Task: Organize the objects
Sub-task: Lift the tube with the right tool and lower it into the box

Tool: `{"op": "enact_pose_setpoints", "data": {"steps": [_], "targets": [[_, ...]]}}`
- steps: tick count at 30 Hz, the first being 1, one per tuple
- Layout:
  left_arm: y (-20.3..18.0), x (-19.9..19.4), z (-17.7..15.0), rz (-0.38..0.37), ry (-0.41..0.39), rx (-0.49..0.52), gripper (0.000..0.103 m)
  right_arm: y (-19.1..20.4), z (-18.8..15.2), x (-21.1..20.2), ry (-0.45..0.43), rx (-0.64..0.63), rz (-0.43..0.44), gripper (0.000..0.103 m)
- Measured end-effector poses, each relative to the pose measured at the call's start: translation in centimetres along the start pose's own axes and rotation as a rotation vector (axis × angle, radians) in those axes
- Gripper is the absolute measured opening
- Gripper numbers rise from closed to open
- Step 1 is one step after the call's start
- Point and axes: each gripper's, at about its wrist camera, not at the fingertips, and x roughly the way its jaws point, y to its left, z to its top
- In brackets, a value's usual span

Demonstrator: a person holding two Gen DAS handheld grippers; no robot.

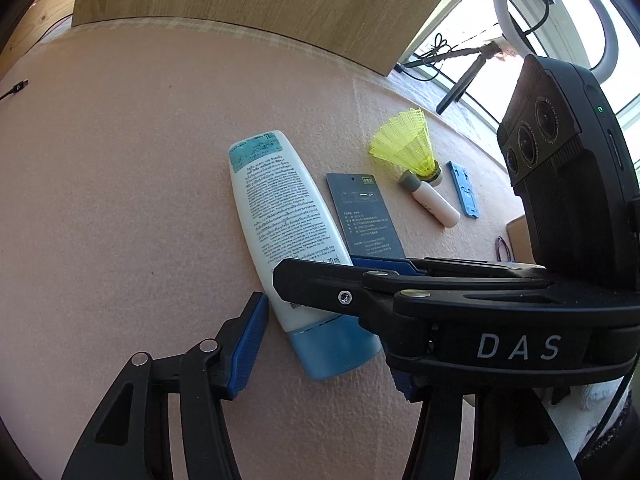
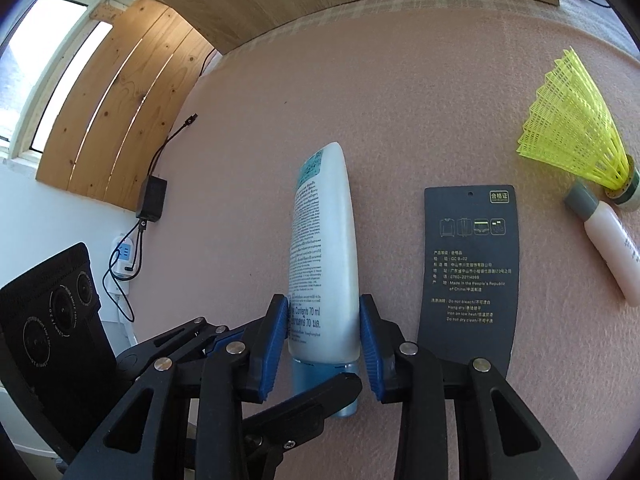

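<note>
The wide bench (image 1: 120, 160), covered in a pinkish felt-like sheet, carries everything laid flat and well spread out, which leaves each piece reachable from above without knocking a neighbour. Biggest on it is the white squeeze tube with a translucent blue cap (image 2: 326, 264), lying on its side with the printed back facing up and the cap end towards me; that is the end both tools have come to. The right claw (image 2: 324, 340) straddles the tube just above the cap, its blue ribbed pads lying against both flanks, so I take it to be pinching the tube there, where the body looks stiffest near the shoulder. The left claw (image 1: 320, 304) stands spread around the same cap end, one pad clear of the tube on the bench, the other hidden behind the right tool, perhaps to steady it. Just beside the tube lies the dark grey printed cardboard hang tag (image 2: 472, 268), flat and apart from it. Farther off, the yellow plastic shuttlecock (image 2: 576, 136) rests on its side, its cork base touching the grey cap of a small pale bottle (image 2: 610, 252). Smallest, a light blue plastic strip (image 1: 463, 188) lies near that bottle.
</note>
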Motion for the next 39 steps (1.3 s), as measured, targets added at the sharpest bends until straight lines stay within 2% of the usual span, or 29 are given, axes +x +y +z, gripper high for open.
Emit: {"op": "enact_pose_setpoints", "data": {"steps": [7, 16, 23, 32, 39], "targets": [[-4.7, -1.1, -1.7, -0.022, -0.033, 0.056, 0.056, -1.3, -3.5, -4.0, -0.099, 0.047, -0.008, 0.032], [-13.8, -1.2, -2.7, -0.111, -0.045, 0.205, 0.054, -4.2, -8.6, -12.3, -0.263, 0.126, -0.045, 0.03], [-22.0, -0.1, -3.1, -0.18, -0.039, 0.332, 0.054, -7.9, -12.3, -18.6, -0.376, 0.204, -0.089, 0.03], [-31.1, 2.5, -3.8, -0.254, -0.002, 0.453, 0.054, -13.5, -15.3, -24.9, -0.467, 0.278, -0.162, 0.03], [-35.9, 5.0, -3.9, -0.28, 0.021, 0.504, 0.054, -17.4, -16.8, -28.0, -0.505, 0.315, -0.199, 0.03]]}}
